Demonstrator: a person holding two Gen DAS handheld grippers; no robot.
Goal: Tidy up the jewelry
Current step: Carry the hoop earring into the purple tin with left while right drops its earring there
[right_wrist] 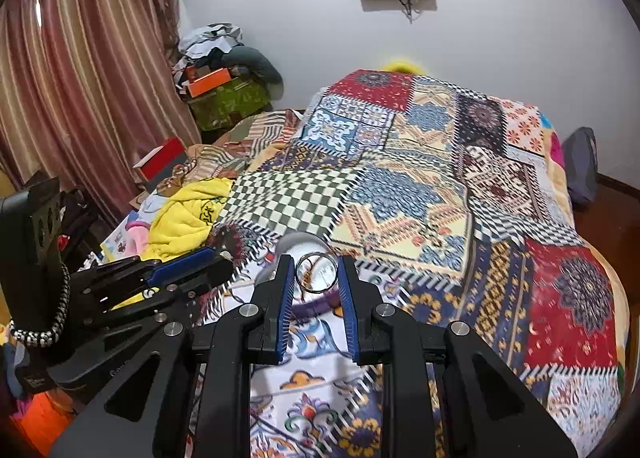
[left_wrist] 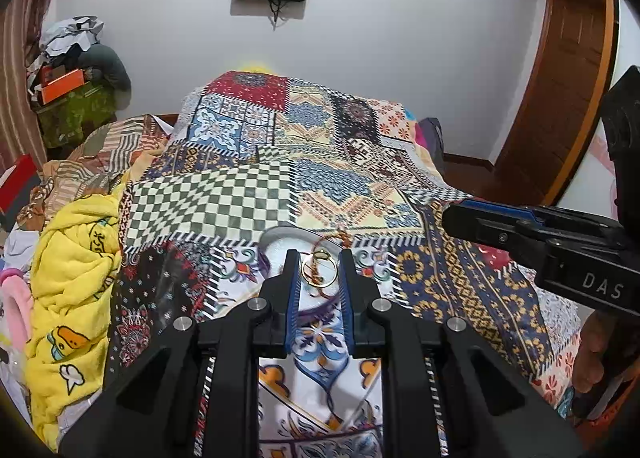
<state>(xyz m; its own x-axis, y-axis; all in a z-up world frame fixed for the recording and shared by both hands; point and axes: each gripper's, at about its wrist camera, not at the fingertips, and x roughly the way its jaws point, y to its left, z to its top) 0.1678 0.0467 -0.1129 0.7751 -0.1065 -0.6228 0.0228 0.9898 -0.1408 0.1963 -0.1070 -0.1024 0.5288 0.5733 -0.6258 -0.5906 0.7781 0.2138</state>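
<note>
My left gripper [left_wrist: 319, 272] pinches a gold bangle [left_wrist: 319, 272] upright at centre frame; my right gripper [right_wrist: 316, 272] clamps a silver bangle [right_wrist: 316, 272] likewise (held by their edges, I judge, for a clean drop). Just beyond both sits the white dish [left_wrist: 276, 239] on the patchwork bedspread [left_wrist: 224, 202].

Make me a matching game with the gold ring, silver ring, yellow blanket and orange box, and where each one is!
Things:
1. gold ring
2. silver ring
3. yellow blanket
4. orange box

Places:
A. on the corner pile
B. in the left gripper
C. in the right gripper
D. crumpled on the bed

Pairs: 1-B, 2-C, 3-D, 4-A
</note>
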